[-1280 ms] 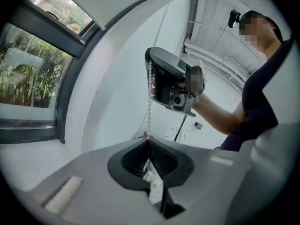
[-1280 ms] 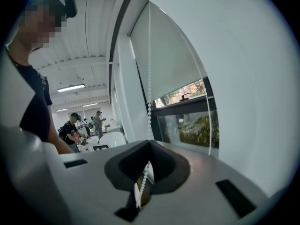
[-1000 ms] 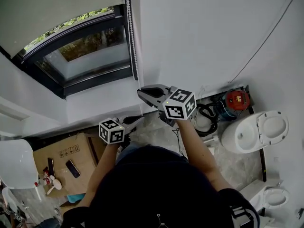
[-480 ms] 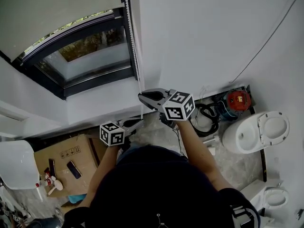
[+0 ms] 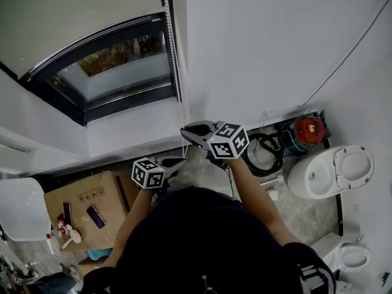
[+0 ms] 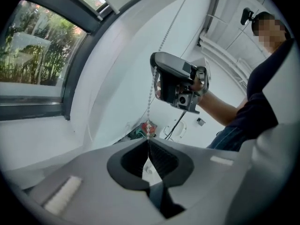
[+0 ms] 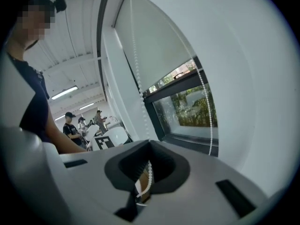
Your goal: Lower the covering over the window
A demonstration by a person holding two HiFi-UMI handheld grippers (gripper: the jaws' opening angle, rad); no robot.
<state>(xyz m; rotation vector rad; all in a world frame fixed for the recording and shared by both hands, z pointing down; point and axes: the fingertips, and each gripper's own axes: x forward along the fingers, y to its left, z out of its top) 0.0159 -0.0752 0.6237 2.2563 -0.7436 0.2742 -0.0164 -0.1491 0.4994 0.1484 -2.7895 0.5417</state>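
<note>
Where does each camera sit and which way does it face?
Head view: head-mounted, steeply down on window, forearms, left hand-held gripper, right hand-held gripper.
Left gripper view: along its jaws, shut on the bead chain, toward the right hand-held gripper and arm.
Right gripper view: along its jaws toward window and blind; torso at left.
All share the bead chain.

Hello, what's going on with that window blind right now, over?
Left gripper and right gripper both shut on the white bead chain. Pale grey roller blind partway down the dark-framed window. Nothing seen in its path.
</note>
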